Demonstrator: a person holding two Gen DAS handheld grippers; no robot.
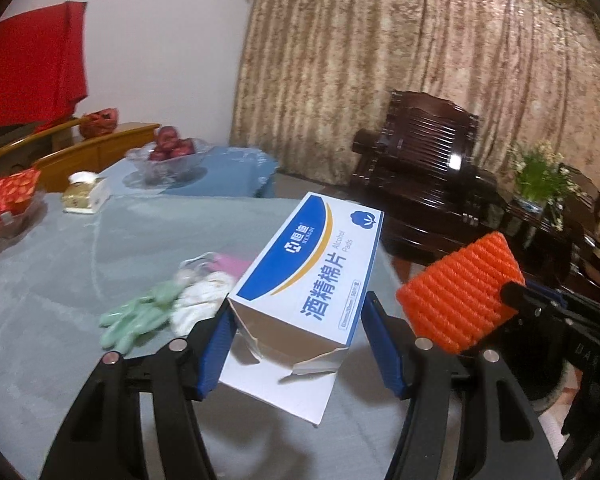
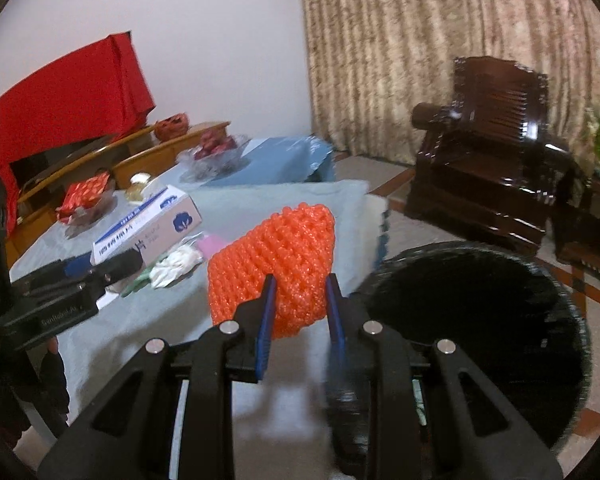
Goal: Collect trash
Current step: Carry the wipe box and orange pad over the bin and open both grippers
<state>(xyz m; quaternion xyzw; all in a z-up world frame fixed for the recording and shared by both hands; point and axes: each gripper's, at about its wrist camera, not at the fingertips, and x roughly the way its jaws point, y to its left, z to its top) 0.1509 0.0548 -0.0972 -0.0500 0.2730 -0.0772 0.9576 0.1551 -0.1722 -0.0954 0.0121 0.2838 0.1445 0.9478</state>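
Both claws are loaded: left gripper point(image 1: 296, 344) clamps the torn box point(image 1: 300, 284) by its sides, right gripper point(image 2: 300, 304) pinches the orange net point(image 2: 272, 264). I carry both off the table point(image 2: 100, 336), net nearest the black bin point(image 2: 480, 336) beside it.

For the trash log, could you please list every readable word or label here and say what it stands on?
"酒精棉片": alcohol pad box, top face.
"Alcohol Pads": same face.
"HENGDI", under a blurred Chinese brand name: same face.
"SenRobotAI", a blurry, unsure reading: left hand-held gripper, body.
Small boxed print at the box's edge: unreadable.
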